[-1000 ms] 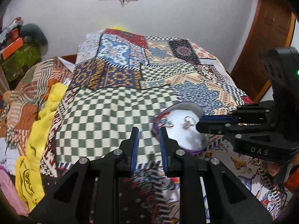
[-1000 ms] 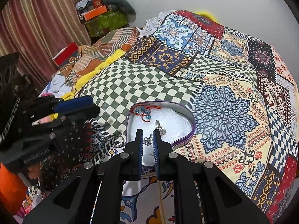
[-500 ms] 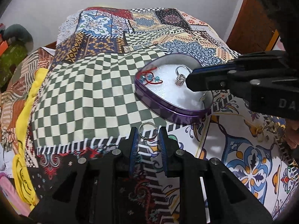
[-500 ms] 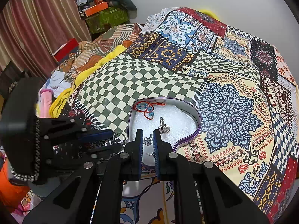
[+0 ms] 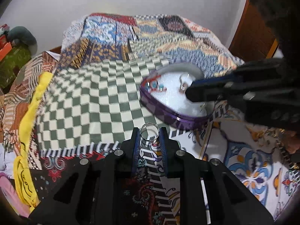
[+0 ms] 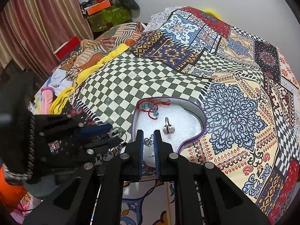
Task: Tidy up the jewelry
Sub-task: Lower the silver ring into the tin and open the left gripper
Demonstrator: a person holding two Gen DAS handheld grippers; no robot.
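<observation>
A purple heart-shaped tin point(image 5: 165, 112) with white foam lining lies on the patchwork bedspread; it also shows in the right wrist view point(image 6: 203, 129). In it lie a red cord with blue beads point(image 6: 150, 107) and a silver ring point(image 6: 167, 127). My left gripper point(image 5: 149, 134) is shut on a plain silver ring point(image 5: 149, 133), held just above the bed, left of the tin. My right gripper point(image 6: 148, 141) is shut on a small silver heart pendant point(image 6: 148, 141) over the tin's near end.
The patchwork bedspread point(image 6: 234, 103) fills both views. Piled clothes and a yellow cloth point(image 5: 28, 112) lie along the bed's left side. A green box and bags point(image 6: 108, 15) stand at the far left by the curtain. A wooden door point(image 5: 253, 37) is on the right.
My left gripper dropped to the bed, closed on the plain silver ring and lifted it slightly. My right gripper stayed over the tin holding the pendant.
</observation>
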